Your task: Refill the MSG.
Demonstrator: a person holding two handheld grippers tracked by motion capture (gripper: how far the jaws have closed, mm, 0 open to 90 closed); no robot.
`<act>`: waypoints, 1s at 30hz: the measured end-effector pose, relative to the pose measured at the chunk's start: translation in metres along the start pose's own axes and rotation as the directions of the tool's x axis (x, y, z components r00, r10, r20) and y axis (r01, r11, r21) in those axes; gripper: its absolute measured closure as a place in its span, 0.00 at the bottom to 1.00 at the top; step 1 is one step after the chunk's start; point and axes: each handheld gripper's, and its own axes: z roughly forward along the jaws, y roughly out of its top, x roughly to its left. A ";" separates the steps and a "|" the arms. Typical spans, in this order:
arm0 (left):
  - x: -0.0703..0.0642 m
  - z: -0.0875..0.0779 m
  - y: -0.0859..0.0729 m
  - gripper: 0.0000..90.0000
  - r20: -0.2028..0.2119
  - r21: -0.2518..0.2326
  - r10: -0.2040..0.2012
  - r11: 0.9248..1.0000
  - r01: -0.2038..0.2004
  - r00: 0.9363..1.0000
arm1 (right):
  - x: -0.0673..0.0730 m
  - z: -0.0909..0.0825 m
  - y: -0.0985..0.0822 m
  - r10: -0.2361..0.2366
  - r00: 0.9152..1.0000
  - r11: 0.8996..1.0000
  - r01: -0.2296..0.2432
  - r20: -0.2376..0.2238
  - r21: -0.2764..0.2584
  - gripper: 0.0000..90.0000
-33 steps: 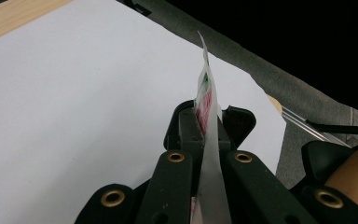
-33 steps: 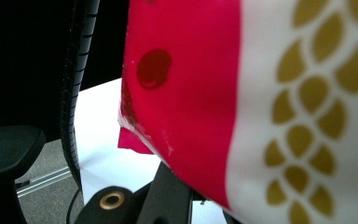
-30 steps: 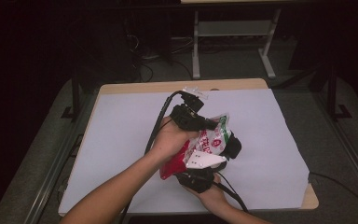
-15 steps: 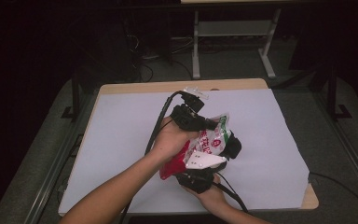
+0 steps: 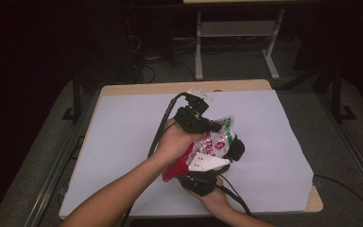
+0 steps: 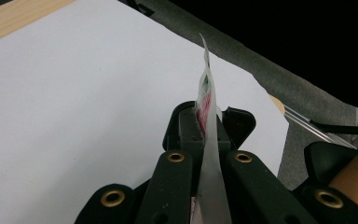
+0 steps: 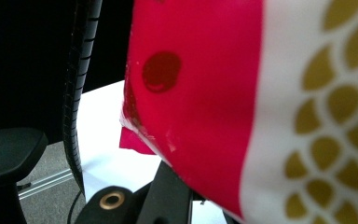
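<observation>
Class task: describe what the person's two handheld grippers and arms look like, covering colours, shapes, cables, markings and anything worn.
Both grippers are black. The left gripper trails a thick black cable and carries a pale plate on top; its jaws have flat black links with brass-coloured rivets. The right gripper bears a grey three-cornered plate with small dark holes and also trails a black cable. The forearms are bare, with no sleeves visible.

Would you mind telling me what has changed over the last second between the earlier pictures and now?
Nothing visibly changed. Both hands kept still above the white sheet, and the left gripper and right gripper stay shut on the packet, held between them.
</observation>
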 end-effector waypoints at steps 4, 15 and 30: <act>0.000 0.000 0.000 1.00 0.000 -0.003 -0.002 1.000 0.002 1.000 | 0.000 0.000 0.000 -0.001 1.000 1.000 0.001 -0.001 0.000 1.00; 0.000 0.001 0.000 1.00 0.003 -0.014 -0.008 1.000 0.008 1.000 | -0.001 -0.001 0.000 -0.002 1.000 1.000 0.002 0.001 -0.002 1.00; 0.000 0.004 0.001 1.00 0.002 -0.005 -0.002 1.000 0.002 1.000 | -0.001 -0.001 0.000 0.001 1.000 1.000 -0.001 -0.001 -0.005 1.00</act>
